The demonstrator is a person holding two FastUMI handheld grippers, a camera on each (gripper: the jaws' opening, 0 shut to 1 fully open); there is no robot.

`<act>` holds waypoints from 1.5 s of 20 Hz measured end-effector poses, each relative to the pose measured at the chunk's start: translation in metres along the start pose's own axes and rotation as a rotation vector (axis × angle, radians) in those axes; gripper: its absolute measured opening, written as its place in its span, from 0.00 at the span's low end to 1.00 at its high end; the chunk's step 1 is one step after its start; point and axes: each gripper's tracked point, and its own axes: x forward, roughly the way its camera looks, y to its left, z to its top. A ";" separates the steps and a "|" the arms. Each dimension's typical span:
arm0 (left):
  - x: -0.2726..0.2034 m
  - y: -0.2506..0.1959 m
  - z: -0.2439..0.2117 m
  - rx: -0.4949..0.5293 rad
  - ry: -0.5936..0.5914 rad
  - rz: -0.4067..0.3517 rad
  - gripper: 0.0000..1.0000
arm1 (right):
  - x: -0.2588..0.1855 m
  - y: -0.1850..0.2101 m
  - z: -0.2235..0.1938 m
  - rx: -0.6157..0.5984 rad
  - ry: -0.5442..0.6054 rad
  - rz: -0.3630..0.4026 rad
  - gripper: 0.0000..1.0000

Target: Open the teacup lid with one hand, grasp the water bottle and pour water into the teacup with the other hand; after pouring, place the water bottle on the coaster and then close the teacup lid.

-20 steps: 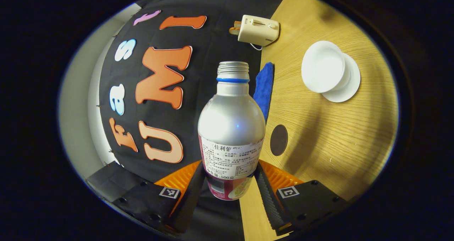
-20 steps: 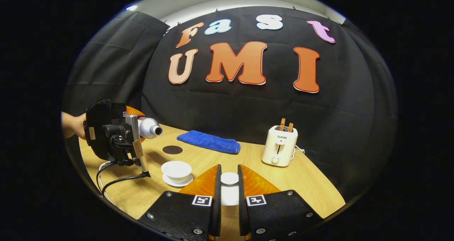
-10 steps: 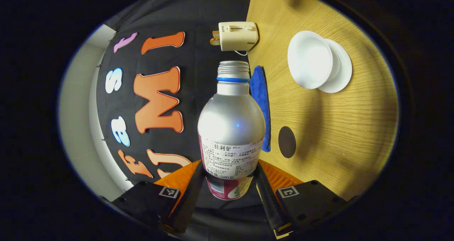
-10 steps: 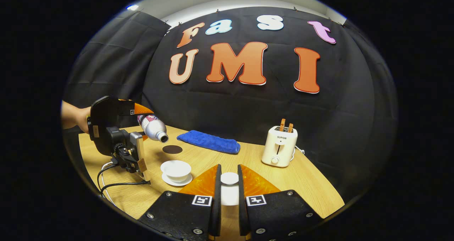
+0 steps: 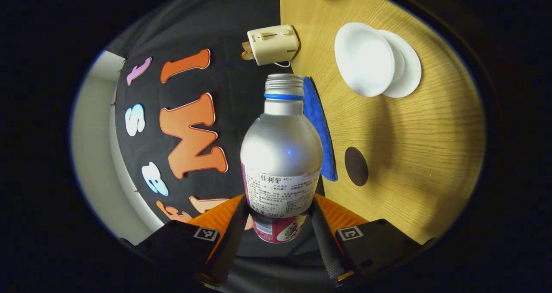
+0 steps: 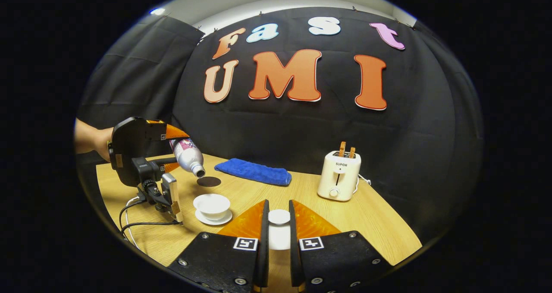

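left gripper (image 5: 279,224): both fingers pressed on water bottle (image 5: 281,155), uncapped | teacup (image 5: 364,59): lid off, on saucer (image 5: 405,68) on table (image 5: 422,155) | coaster (image 5: 356,166): bare, beside blue cloth (image 5: 319,129) | toaster (image 5: 271,45): by the wall

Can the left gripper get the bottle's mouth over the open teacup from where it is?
Probably yes. The left gripper holds the bottle tilted mouth-down, above and behind the teacup, with open air between them; the lid is off, in the right gripper.
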 end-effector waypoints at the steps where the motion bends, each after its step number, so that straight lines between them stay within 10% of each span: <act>1: 0.000 0.002 0.001 0.007 -0.003 0.000 0.84 | 0.001 -0.003 -0.003 0.000 0.001 0.000 0.21; 30: 0.015 0.076 -0.012 0.227 -0.016 0.151 0.82 | 0.002 -0.024 -0.007 0.032 -0.010 0.014 0.21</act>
